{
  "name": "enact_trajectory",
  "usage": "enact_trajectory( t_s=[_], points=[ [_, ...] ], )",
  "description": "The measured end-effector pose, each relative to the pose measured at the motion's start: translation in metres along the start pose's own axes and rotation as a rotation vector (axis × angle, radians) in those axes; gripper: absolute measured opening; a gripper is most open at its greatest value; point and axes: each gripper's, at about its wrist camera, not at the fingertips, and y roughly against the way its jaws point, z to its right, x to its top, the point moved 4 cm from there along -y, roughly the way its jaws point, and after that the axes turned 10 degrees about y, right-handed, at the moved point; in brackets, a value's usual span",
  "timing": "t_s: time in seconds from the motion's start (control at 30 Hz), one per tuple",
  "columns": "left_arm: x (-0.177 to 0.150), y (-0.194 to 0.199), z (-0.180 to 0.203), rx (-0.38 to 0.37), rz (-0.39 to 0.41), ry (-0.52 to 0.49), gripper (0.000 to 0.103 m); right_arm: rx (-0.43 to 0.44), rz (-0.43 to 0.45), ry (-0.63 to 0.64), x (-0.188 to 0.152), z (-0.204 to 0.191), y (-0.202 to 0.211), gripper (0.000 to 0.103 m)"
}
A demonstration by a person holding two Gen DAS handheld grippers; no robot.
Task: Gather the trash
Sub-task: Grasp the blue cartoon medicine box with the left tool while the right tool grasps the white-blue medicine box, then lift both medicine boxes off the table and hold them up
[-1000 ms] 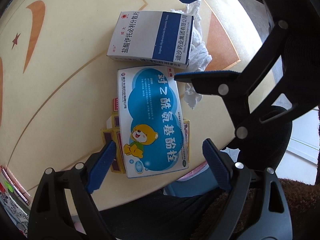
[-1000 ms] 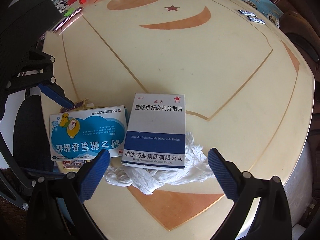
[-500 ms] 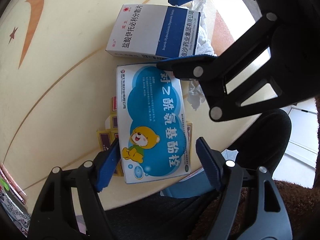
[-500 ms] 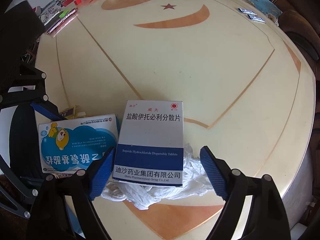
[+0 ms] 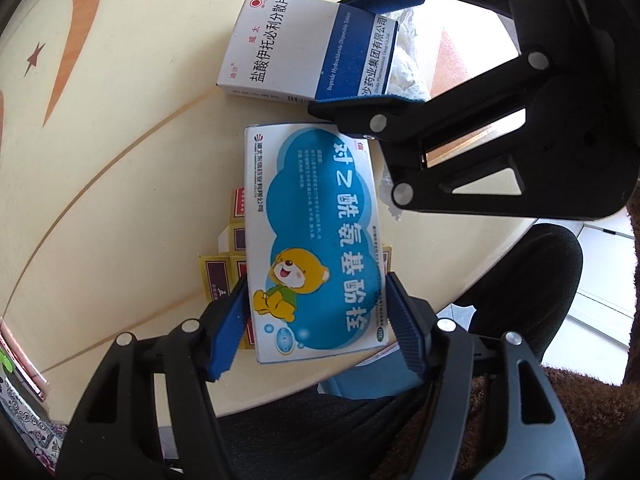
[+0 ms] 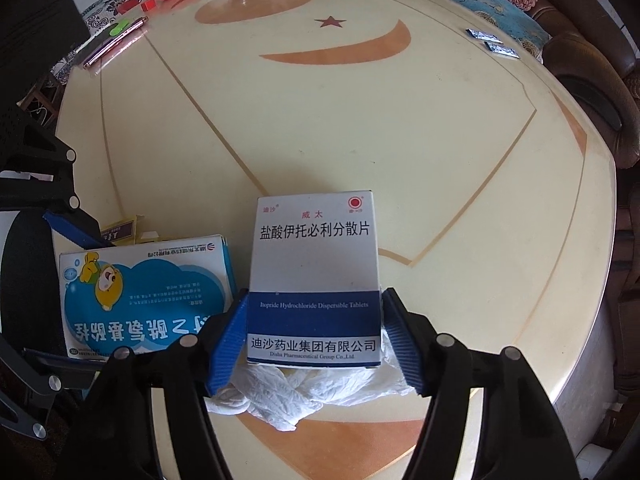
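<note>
Both grippers have closed in since a second ago. Left view: left gripper (image 5: 316,320) pads touch the bear box (image 5: 316,240), lying on flattened cartons (image 5: 224,272). Right view: right gripper (image 6: 316,336) clamps the white box (image 6: 314,276), atop tissue (image 6: 304,392) on the table (image 6: 360,120).

- 2 medicine boxes: blue bear box (image 5: 316,240), white-and-navy box (image 6: 314,276)
- 1 flattened yellow carton (image 5: 222,272)
- 1 crumpled white tissue (image 6: 304,390)
- 2 small blue sachets (image 6: 494,42)
- 2 grippers: left gripper (image 5: 316,328), right gripper (image 6: 314,336)
</note>
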Motion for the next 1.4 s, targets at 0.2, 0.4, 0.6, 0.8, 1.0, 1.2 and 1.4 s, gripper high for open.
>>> enact_trajectory(
  t_s=[0.2, 0.4, 0.6, 0.8, 1.0, 1.2, 1.4],
  points=[
    [-0.011, -0.002, -0.003, 0.008, 0.018, -0.001, 0.064, -0.027, 0.046, -0.032, 0.0, 0.001, 0.02, 0.063],
    [-0.014, -0.001, 0.002, 0.021, 0.03, 0.01, 0.063, -0.048, 0.061, -0.062, -0.005, 0.009, 0.032, 0.063],
    [-0.018, 0.0, 0.006, 0.039, 0.034, 0.019, 0.063, -0.061, 0.078, -0.084, -0.009, 0.012, 0.042, 0.063],
    [-0.022, 0.014, 0.01, 0.05, 0.077, 0.019, 0.063, -0.072, 0.095, -0.096, -0.007, 0.013, 0.055, 0.063],
    [-0.029, 0.017, 0.014, 0.059, 0.093, 0.024, 0.063, -0.073, 0.104, -0.105, -0.007, 0.011, 0.064, 0.063],
    [-0.032, 0.031, 0.016, 0.077, 0.114, 0.017, 0.063, -0.073, 0.108, -0.114, -0.006, 0.01, 0.071, 0.063],
    [-0.038, 0.037, 0.022, 0.082, 0.14, 0.015, 0.063, -0.095, 0.12, -0.109, -0.005, 0.003, 0.089, 0.063]
  ],
)
